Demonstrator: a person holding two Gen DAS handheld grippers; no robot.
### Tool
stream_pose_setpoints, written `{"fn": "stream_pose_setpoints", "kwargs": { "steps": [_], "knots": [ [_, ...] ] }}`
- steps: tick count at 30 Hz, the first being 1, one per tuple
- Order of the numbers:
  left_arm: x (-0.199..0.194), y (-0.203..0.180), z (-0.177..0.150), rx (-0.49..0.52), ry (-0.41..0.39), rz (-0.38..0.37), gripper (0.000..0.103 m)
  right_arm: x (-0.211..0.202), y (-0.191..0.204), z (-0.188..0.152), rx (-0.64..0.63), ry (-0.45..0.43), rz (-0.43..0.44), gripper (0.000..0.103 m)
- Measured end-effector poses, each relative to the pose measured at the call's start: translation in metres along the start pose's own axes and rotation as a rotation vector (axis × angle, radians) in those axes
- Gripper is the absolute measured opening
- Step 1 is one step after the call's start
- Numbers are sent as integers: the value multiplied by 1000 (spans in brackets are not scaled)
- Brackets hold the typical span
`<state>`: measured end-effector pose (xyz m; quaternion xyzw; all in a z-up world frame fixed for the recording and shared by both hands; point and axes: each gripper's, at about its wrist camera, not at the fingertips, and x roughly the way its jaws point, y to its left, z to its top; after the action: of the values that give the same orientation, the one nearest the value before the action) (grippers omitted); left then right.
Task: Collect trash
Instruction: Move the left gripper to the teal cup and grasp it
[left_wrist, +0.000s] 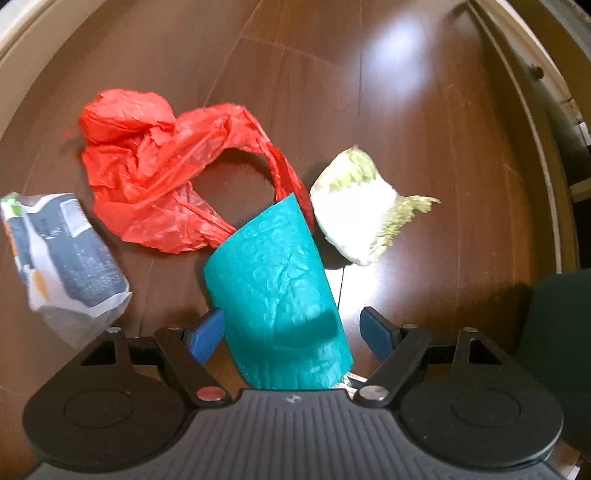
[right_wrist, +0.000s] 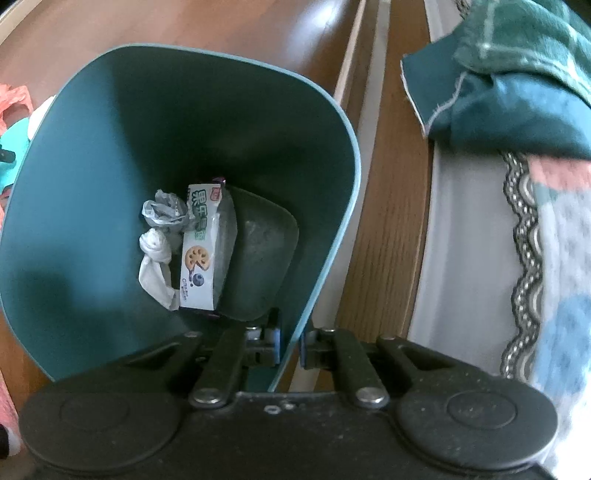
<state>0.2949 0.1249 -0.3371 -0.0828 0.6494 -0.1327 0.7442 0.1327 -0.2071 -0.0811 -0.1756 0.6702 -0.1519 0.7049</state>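
In the left wrist view, my left gripper is open, and a teal embossed paper cup lies between its blue fingers, touching neither that I can see. Around it on the dark wood floor lie a crumpled red plastic bag, a cabbage piece and a crumpled grey-white wrapper. In the right wrist view, my right gripper is shut on the near wall of a teal trash bin. Inside the bin lie a biscuit packet and crumpled white tissues.
A beige baseboard curves along the right of the left view. In the right view, a wooden bed frame and patterned bedding stand right of the bin. The bin's dark edge shows at the right of the left view.
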Motion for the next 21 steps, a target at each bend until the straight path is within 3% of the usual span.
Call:
{"fn": "stream_pose_setpoints", "kwargs": {
  "steps": [4, 6, 8, 9, 15, 21],
  "knots": [
    [10, -1, 4, -3, 0, 41, 78, 2, -2, 5, 8, 7, -3, 9],
    [10, 3, 4, -20, 0, 33, 62, 5, -4, 7, 9, 6, -6, 9],
    [10, 6, 4, -36, 4, 36, 55, 3, -3, 6, 7, 2, -10, 9],
    [9, 8, 3, -42, 2, 29, 46, 4, -3, 7, 9, 0, -12, 9],
    [-8, 10, 1, -36, -13, -7, 24, 1, 0, 5, 14, -15, -16, 9],
    [-41, 10, 2, -34, -47, -33, 21, -5, -1, 2, 24, -41, -11, 8]
  ]
}}
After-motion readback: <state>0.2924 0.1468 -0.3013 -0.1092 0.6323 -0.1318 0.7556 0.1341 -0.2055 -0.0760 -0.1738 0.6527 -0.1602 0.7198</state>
